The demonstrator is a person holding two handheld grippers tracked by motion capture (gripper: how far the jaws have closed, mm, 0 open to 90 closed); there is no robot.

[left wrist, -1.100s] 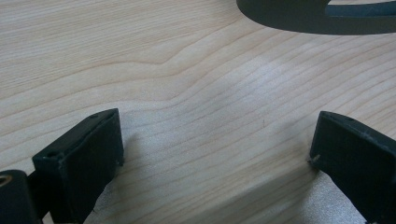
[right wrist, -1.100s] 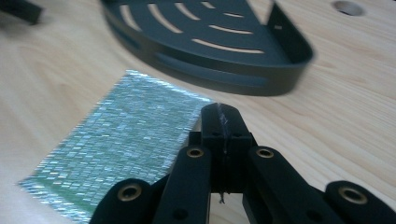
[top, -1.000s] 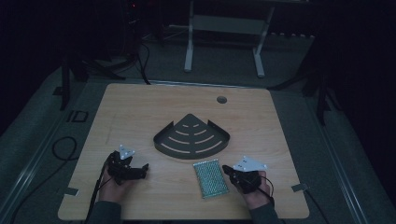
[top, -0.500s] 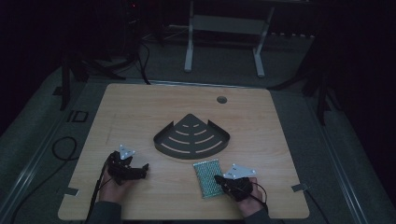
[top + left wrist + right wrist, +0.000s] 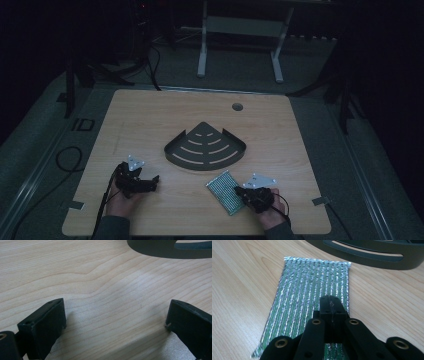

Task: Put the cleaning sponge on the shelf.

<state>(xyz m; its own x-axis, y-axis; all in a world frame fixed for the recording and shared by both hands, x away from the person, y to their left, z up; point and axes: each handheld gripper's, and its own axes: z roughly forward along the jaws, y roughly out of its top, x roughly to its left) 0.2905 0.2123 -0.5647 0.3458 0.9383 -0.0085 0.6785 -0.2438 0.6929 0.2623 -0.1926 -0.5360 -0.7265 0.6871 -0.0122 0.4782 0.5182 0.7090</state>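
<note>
While the silvery foil pouch (image 5: 312, 300) lies flat on the counter (image 5: 150, 120) just before the dark fan-shaped rack (image 5: 206, 147), its long axis runs away from the right hand-held gripper (image 5: 332, 305), whose jaws sit closed at its near end, apparently pinching it; the left hand-held gripper (image 5: 115, 322) gapes wide, empty, well apart.

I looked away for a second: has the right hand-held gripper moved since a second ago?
Yes. The right hand-held gripper has slid left along the table, from beside the green foil pouch onto its near right part, while the dark corner shelf stays put.
</note>
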